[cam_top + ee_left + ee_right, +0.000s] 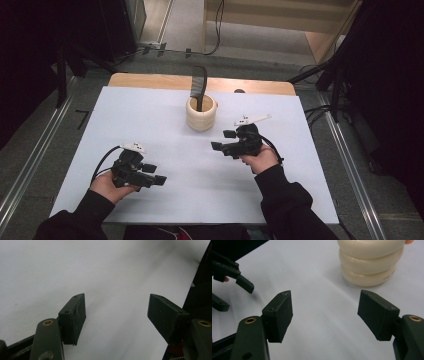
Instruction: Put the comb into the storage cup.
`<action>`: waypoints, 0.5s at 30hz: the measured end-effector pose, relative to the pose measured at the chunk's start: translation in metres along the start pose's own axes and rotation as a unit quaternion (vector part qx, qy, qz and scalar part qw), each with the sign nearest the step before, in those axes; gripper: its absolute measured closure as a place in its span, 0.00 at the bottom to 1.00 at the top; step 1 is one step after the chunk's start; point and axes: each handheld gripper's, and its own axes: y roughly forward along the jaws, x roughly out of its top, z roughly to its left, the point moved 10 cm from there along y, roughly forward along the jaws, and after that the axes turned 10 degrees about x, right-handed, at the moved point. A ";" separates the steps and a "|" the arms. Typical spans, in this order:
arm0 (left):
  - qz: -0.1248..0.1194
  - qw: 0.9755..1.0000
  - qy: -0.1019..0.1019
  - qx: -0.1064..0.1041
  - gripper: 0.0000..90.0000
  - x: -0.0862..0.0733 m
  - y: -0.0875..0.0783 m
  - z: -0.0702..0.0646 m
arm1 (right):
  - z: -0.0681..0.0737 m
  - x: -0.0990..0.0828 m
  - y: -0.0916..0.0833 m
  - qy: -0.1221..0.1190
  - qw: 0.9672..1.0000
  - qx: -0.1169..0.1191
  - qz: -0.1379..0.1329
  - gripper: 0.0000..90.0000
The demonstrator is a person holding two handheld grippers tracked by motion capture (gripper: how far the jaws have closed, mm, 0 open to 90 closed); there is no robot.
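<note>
Here the right hand-held gripper is held just beside the cream, ribbed, stacked-ring plastic pot, on the near right of it, with its jaws standing well apart and nothing between them. The left hand-held gripper is kept well apart from the pot, near the front of the white desk, jaws likewise wide and empty.

For the reach to be done well, the right jaws should be kept spread and brought level toward the pot so that its rounded wall is taken between both pads rather than nudged by one; a slow approach is advised, since the pot looks light and could be tipped.

The pot stands upright toward the far middle of the desk, its three bulging rings glossy. A dark, flat, curved strip, possibly a strap or comb, rises out of its mouth and leans slightly away.
</note>
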 end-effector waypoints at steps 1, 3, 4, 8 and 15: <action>-0.001 1.000 0.000 0.000 0.35 0.000 0.000 0.000 | 0.000 -0.002 -0.002 0.002 1.000 -0.002 0.001 0.29; 0.001 1.000 0.000 0.001 0.35 0.000 -0.001 0.001 | 0.001 -0.007 -0.006 0.005 1.000 -0.002 0.002 0.29; 0.001 1.000 0.000 0.001 0.35 0.000 -0.001 0.001 | 0.001 -0.009 -0.007 0.006 1.000 -0.001 0.003 0.29; -0.001 1.000 -0.001 0.001 0.35 0.000 -0.001 0.001 | 0.003 -0.016 -0.013 0.002 1.000 -0.001 0.009 0.29; -0.002 1.000 -0.001 0.001 0.35 0.000 -0.001 0.001 | 0.009 -0.029 -0.021 0.006 1.000 0.002 0.016 0.29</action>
